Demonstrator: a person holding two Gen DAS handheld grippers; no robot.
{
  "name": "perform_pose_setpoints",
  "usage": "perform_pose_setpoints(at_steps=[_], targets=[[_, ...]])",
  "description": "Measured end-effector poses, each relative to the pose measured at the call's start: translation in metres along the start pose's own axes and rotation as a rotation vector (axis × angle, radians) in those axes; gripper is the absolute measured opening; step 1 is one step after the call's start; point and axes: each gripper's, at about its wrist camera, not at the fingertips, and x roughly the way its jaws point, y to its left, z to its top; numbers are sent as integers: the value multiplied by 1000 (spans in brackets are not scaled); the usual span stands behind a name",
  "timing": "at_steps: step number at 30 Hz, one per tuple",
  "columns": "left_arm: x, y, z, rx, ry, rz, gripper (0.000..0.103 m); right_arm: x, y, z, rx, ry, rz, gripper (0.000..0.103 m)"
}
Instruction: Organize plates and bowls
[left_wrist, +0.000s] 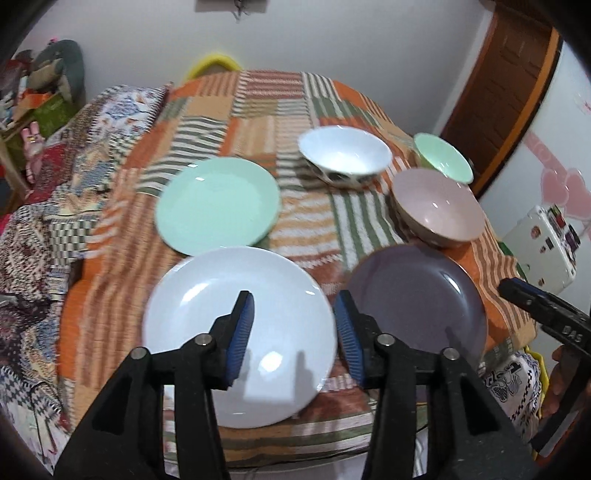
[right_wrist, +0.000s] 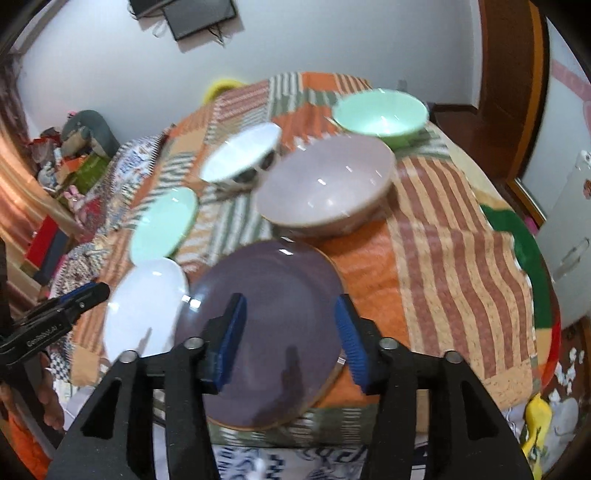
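Our left gripper (left_wrist: 293, 334) above the white plate (left_wrist: 207, 291), jaws apart and empty, our right gripper (right_wrist: 290, 338) above the purple plate (right_wrist: 273, 280), jaws apart, three bowls behind on the striped table (right_wrist: 443, 229).

We see motion blur smearing the white bowl (left_wrist: 345, 157) and pink bowl (right_wrist: 327, 184). The green bowl (left_wrist: 443, 157) sits half hidden behind the pink one, and our right tool (left_wrist: 517, 291) is cut off by the frame's edge.
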Motion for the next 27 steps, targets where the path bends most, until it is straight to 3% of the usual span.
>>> perform_pose_setpoints(at_steps=[9,18,27], targets=[[-22,59,-3,-80,-33,94,57,5,53,18,-98,-37,96,55],[-2,111,-23,-143,51,169,58,44,101,22,-195,17,147,56],[29,135,-42,-158,150,141,58,95,130,21,-267,115,156,56]])
